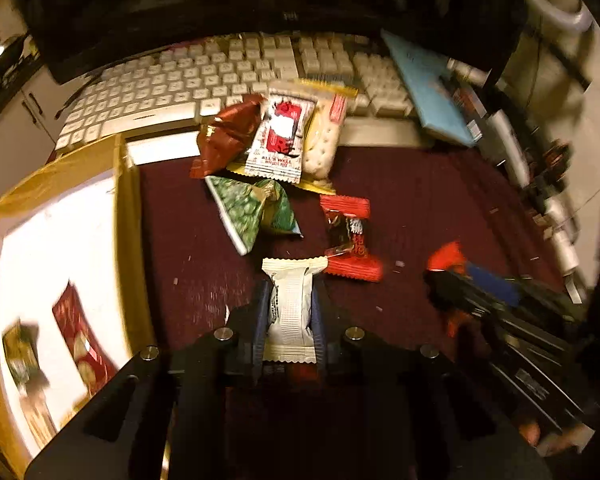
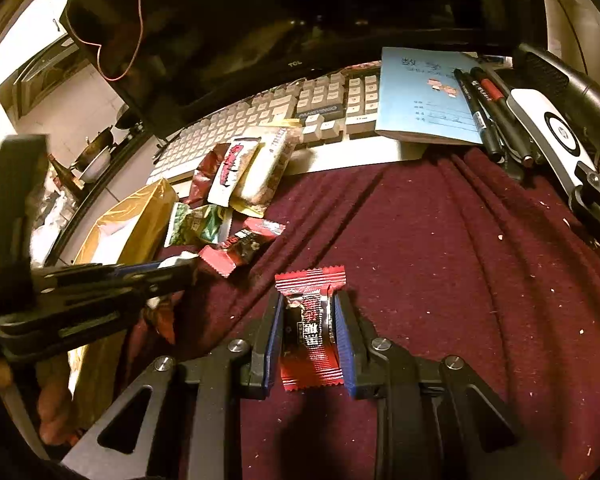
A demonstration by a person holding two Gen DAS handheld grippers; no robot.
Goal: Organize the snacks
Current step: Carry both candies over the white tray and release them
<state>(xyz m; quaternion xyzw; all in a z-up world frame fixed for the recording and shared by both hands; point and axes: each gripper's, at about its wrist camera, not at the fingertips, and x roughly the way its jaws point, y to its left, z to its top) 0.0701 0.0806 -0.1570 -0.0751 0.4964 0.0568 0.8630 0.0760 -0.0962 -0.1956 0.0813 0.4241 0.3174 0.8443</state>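
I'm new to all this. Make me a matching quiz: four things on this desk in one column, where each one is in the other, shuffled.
1. white ridged snack packet
2. red-and-black candy wrapper
3. light blue paper booklet
4. red cookie packet

A. inside the gold-edged box
B. in the left hand-held gripper
C. on the beige keyboard
D. in the right hand-held gripper

Pairs: 1-B, 2-D, 3-C, 4-A
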